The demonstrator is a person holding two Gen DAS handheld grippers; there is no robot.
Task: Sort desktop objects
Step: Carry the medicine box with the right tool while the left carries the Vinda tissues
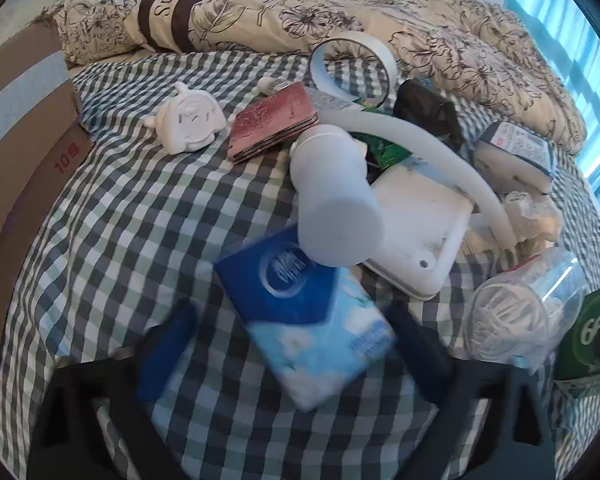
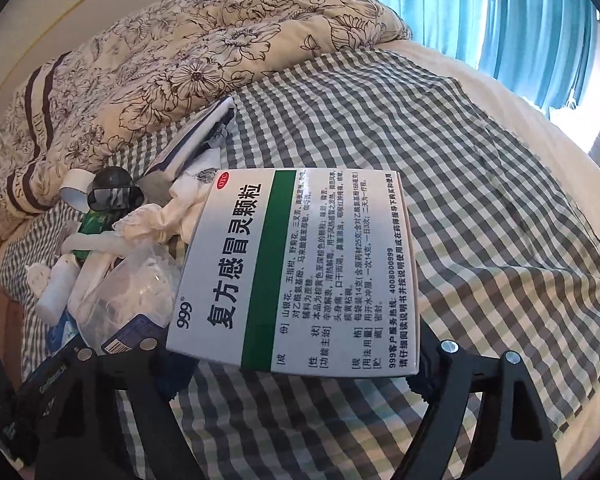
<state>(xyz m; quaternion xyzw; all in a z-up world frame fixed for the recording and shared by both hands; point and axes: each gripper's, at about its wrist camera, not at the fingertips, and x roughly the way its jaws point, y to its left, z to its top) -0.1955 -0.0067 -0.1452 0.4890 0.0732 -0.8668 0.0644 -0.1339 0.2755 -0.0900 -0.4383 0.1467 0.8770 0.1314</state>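
Medicine box (image 2: 296, 268) — clamped in the right tongs (image 2: 296, 364), lifted off the bed; left tongs (image 1: 296, 344) stand apart around the blue carton (image 1: 304, 320) at 12 o'clock — next, close and lift.

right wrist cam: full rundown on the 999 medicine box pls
The 999 medicine box is a white carton with a green band, black Chinese print and a red OTC mark. It looks intact and closed. The right tool clamps its near end, holding it tilted above the checked sheet. Its far corner overlaps the white clutter; contact unclear.
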